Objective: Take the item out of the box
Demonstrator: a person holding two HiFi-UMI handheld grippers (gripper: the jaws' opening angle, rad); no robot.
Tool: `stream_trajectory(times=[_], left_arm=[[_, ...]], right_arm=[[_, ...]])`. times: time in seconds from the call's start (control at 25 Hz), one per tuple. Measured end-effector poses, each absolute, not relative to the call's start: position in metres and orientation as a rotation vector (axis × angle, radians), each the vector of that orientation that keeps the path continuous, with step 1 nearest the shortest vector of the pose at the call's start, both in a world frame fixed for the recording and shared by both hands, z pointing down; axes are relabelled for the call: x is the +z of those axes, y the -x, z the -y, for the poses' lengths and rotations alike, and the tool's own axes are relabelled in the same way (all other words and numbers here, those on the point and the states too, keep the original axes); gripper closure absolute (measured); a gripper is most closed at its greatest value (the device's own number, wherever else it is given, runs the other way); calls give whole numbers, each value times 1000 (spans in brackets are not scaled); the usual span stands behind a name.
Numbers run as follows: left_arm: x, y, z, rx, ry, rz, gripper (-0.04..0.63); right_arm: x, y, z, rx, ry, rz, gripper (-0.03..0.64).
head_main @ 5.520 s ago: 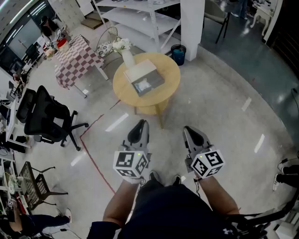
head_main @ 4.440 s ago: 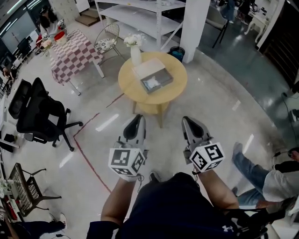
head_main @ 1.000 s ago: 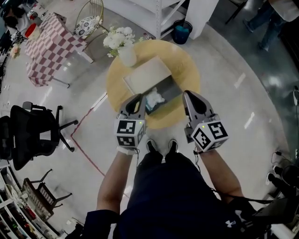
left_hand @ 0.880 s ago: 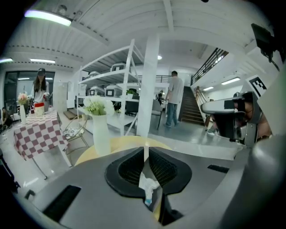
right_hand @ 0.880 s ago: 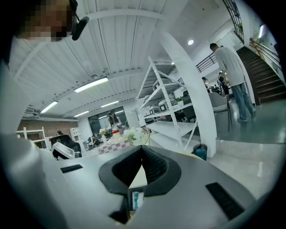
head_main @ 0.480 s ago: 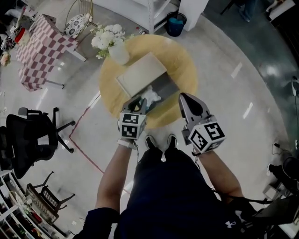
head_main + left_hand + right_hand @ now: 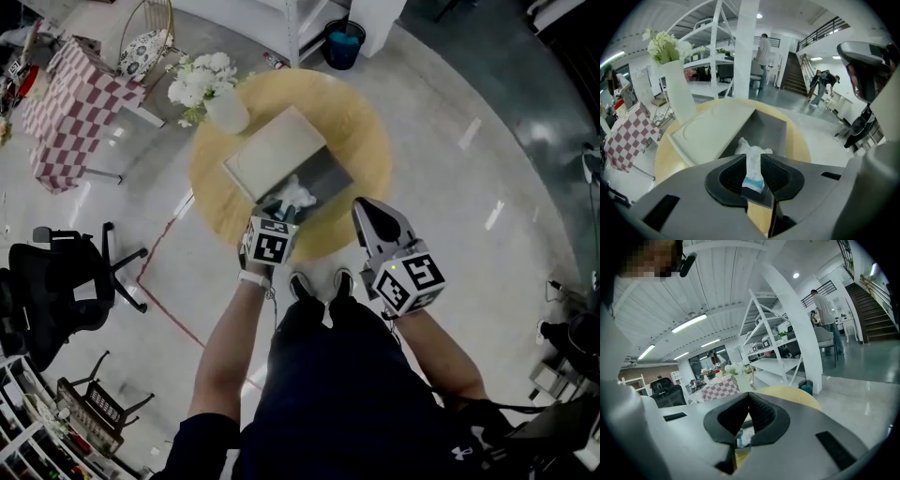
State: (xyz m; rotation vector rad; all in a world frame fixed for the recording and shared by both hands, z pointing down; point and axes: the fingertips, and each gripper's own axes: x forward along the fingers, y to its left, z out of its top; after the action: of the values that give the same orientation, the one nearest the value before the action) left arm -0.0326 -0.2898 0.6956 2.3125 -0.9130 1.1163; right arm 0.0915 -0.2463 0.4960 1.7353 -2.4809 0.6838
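The left gripper (image 7: 279, 212) (image 7: 752, 161) has its jaws clamped on the crumpled white packet with a blue band (image 7: 296, 195) (image 7: 753, 151), which lies in the open grey rectangular box (image 7: 330, 172) (image 7: 772, 127) on the round yellow wooden table (image 7: 364, 131), while the right gripper (image 7: 364, 206) (image 7: 749, 397), jaws pressed together, hovers at the box's 4 o'clock.

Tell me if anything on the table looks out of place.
Nothing looks spilled or damaged. The lid lies beside the open box, and a crumpled white packet is pinched in the left hand-held gripper.
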Motion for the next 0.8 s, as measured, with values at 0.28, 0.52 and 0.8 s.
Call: stream_trajectory(times=[0.28,0.52,0.8], left_arm=[[719,28,292,1287,-2273,855,492],[738,23,292,1513,-2209,769,502],[753,28,296,1688,-2144,730,550]], right_arm=[[500,-101,241,697,-1760,2439,604],[504,-119,237,718,-1814,2399,604],[503,-127,235,727,-1839,2382,605]])
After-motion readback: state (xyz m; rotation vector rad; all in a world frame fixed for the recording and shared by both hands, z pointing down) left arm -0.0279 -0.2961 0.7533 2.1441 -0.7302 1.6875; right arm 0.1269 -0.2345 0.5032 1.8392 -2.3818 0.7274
